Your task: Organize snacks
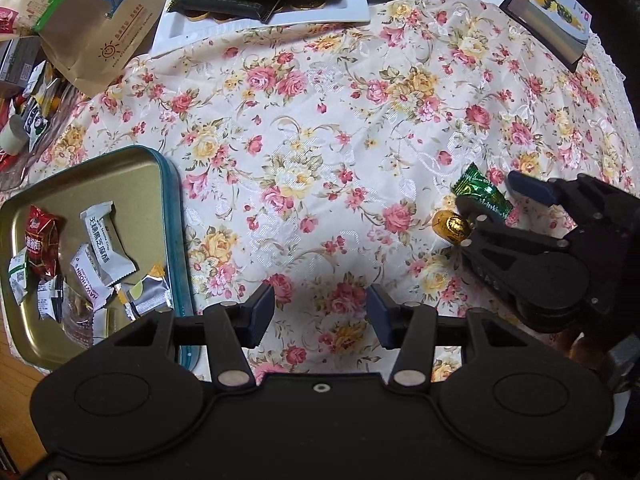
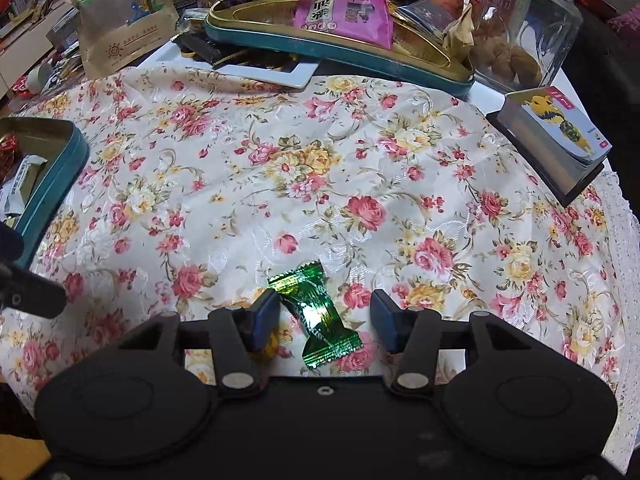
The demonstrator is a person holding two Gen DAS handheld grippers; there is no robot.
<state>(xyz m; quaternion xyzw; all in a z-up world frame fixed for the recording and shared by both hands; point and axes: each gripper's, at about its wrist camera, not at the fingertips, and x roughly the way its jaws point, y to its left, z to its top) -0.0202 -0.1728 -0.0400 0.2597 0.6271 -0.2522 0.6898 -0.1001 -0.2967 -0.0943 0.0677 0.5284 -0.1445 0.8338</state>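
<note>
Right gripper [image 2: 325, 320] spread wide, straddling the green foil-wrapped candy with twisted ends [image 2: 320, 316]; neither blue pad touching the wrapper as far as can be told. Candy lying flat on the cream floral tablecloth [image 2: 360, 160], set diagonally across the gap, nearer the left blue pad [image 2: 264, 318] than the right. Gold foil-wrapped round chocolate [image 1: 451, 226] just beside the green candy, partly hidden behind the left finger in the right wrist view.

Left gripper [image 1: 320, 314] also open and carrying nothing, hovering over bare cloth between the candies and the teal-rimmed gold metal tray [image 1: 172, 208]. Tray at the left edge of the cloth, already containing several wrapped snacks, among them a red foil packet [image 1: 40, 240] and a white sachet with printed text [image 1: 105, 244].

Judged step: pickup of the green candy for transfer to the tray.

Recommended handling:
- Shift slightly rightward to centre the candy body, not the twisted ends, between the pads.
- Rotate so the pads meet the long sides squarely; a diagonal grip likely to let foil slip.
- Lower until pad tips almost meet the cloth before closing; foil lies thin.
- Close gently; avoid pinching tablecloth folds.
- Keep the left finger clear of the gold chocolate to prevent rolling.

Second teal tin piled with snacks [image 2: 340, 56] at the far side, not involved.
</note>
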